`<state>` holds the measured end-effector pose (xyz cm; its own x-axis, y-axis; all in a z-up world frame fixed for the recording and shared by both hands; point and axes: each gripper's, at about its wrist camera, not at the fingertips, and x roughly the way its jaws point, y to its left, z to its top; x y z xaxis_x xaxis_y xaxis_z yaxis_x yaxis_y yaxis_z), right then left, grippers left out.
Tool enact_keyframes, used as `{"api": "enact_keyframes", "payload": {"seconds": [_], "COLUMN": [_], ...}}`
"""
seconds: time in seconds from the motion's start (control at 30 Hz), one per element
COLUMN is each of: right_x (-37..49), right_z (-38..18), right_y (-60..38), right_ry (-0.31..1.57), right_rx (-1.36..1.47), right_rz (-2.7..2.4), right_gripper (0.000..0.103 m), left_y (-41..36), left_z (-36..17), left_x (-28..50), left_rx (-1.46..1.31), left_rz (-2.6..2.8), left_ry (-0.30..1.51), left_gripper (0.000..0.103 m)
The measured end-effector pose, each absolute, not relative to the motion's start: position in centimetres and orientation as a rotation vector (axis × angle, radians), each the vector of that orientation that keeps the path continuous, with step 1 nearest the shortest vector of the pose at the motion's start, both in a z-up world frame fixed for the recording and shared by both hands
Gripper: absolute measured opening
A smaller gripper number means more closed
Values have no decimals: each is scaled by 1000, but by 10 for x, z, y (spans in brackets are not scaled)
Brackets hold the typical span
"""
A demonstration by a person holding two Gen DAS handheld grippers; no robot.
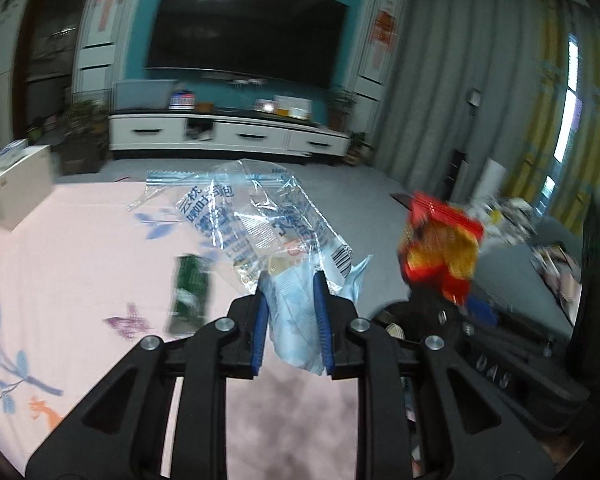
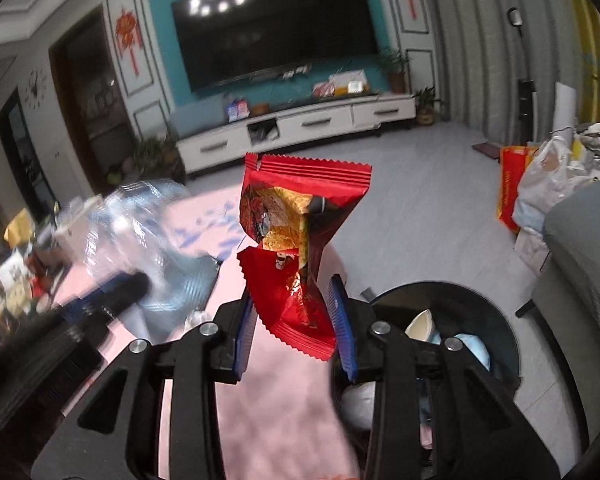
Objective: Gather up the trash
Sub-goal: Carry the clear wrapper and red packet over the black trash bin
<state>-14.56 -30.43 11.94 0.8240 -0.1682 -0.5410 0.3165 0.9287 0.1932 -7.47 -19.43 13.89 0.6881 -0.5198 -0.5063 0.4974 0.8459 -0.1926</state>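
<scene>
The left gripper [image 1: 290, 280] pinches a bundle between its blue pads: a pale blue wrapper low in the jaws and a crumpled clear plastic wrapper [image 1: 252, 208] fanning out toward twelve o'clock, gripped at one end so the loose film hangs clear of the table. At nine o'clock from those jaws a green wrapper [image 1: 190, 292] lies on the pink tablecloth [image 1: 80, 248], not yet gathered.

The right gripper [image 2: 294, 284] is clamped on the bottom corner of a red and gold snack wrapper [image 2: 296, 236], which stands upright above the jaws (a corner hold is enough for something this light). At four o'clock sits the black bin [image 2: 480, 312], already holding some pale rubbish; both loads look headed there.
</scene>
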Motion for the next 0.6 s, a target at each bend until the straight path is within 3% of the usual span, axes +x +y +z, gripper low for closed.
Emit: {"api": "enact_keyframes", "payload": {"seconds": [0.6], "right_x": [-210], "right_z": [102], "right_y": [-423], "right_ry": [483], "right_rx": [524], "right_rz": [-592], "right_gripper": [36], "left_y": [-343], "left_z": [82], "left_x": [-95], "left_rx": [2], "left_rz": [-874], "left_ry": [839], "left_gripper": [23]}}
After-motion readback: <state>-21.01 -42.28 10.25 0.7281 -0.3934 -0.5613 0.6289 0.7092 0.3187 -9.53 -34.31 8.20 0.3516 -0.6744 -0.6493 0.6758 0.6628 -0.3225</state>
